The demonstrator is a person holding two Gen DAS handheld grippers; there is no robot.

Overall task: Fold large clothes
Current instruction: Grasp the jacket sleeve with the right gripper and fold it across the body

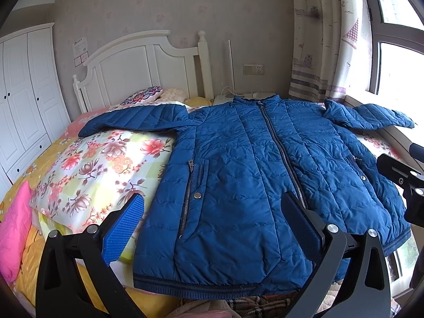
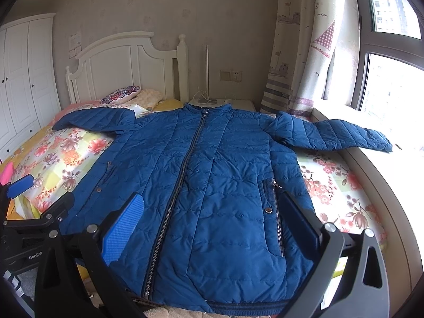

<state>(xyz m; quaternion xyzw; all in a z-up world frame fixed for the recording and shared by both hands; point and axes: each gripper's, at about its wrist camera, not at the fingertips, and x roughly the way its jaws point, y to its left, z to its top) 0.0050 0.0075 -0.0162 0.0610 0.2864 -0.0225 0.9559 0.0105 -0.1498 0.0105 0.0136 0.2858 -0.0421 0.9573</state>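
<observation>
Two grippers, both spread wide, nothing held. Left gripper (image 1: pixel 212 209) hovers over the lower left half of the blue quilted jacket (image 1: pixel 238 175); right gripper (image 2: pixel 214 209) hovers over its lower right half, above the pocket zip (image 2: pixel 277 212).

Jacket lies flat, front up, zipped, on the floral duvet (image 1: pixel 100 159), collar toward the white headboard (image 1: pixel 137 63). Hem (image 1: pixel 198 287) sits at the near bed edge. Left sleeve (image 1: pixel 132 119) stretches out over the duvet; right sleeve (image 2: pixel 334 133) reaches onto the window ledge (image 2: pixel 371 169), cuff at the sill.

Open room: wide strip of bare duvet left of the jacket, narrower strip on the right (image 2: pixel 336 185) before the ledge. Pillows (image 2: pixel 132 94) sit beyond the collar, apart from it. Pink item (image 1: pixel 13 228) at far left bed edge. Wardrobe (image 1: pixel 23 92) stands well apart to the left.
</observation>
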